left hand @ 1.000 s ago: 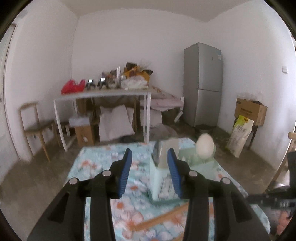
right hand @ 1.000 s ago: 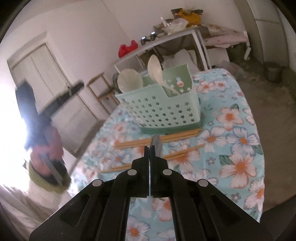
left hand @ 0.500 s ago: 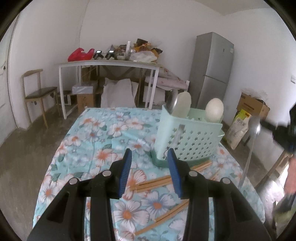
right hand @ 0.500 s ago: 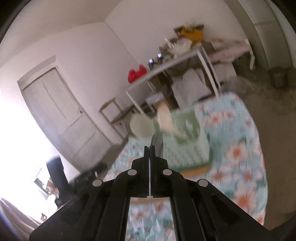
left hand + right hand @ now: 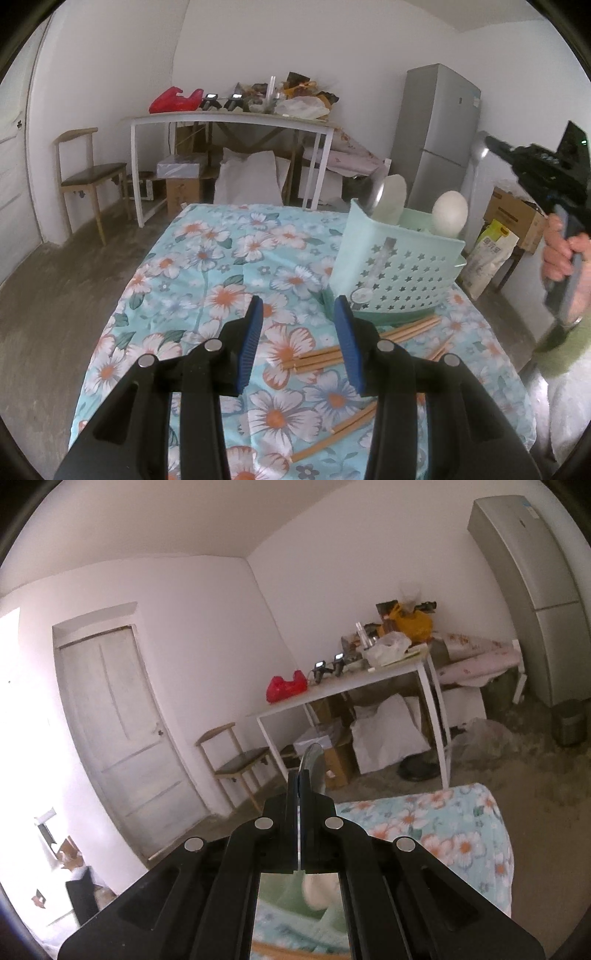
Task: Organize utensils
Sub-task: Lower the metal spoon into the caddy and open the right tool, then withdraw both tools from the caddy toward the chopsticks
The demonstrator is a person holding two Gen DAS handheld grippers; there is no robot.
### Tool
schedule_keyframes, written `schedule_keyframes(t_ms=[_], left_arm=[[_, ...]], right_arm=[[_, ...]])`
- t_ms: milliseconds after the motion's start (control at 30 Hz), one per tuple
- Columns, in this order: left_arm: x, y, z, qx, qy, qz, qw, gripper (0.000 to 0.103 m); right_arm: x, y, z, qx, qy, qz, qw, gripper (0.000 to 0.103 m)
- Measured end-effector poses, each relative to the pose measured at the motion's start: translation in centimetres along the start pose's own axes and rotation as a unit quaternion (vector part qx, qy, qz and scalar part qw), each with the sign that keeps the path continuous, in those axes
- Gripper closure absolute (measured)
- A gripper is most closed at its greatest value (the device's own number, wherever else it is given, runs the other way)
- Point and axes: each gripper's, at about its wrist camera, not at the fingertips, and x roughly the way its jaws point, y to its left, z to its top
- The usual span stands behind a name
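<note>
- The right gripper [image 5: 300, 775] has its jaws clamped flat on a metal spoon [image 5: 314, 764], bowl end sticking forward.
- The left gripper [image 5: 298, 317] hangs over the tabletop [image 5: 207, 258], jaws partly open and empty.
- The mint basket [image 5: 399, 273] stands at 1 o'clock of the left jaws; chopsticks [image 5: 369, 345] lie loose just before it.
- To do this well: judging by the task, carry the spoon above the basket rim, tip it handle-down, and release only once it sits inside a compartment.
</note>
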Motion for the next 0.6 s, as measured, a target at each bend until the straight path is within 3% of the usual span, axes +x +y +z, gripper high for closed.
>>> schedule_keyframes(t_ms=[167, 267, 433, 500, 600], left_arm=[[0.2, 0.3, -0.2, -0.003, 0.004, 0.006, 1.0, 0.065], [0.3, 0.4, -0.3, -0.003, 0.006, 0.005, 1.0, 0.065], [0.4, -0.1, -0.3, 0.001, 0.007, 0.003, 1.0, 0.065], [0.3, -0.2, -0.3, 0.003, 0.005, 0.002, 1.0, 0.064], [0.0, -0.5, -0.4, 0.007, 0.001, 0.003, 1.0, 0.06]], right_arm=[[2.0, -1.8, -3.2, 0.0, 0.035, -0.016, 0.999, 0.103], [1.3, -2.4, -4.2, 0.015, 0.044, -0.02, 0.999, 0.099], [-1.7, -2.3, -3.9, 0.035, 0.019, -0.031, 0.999, 0.067], [-3.0, -2.0, -3.8, 0.041, 0.011, -0.036, 0.998, 0.066], [-4.7, -0.7, -4.7, 0.042, 0.01, -0.058, 0.997, 0.053]])
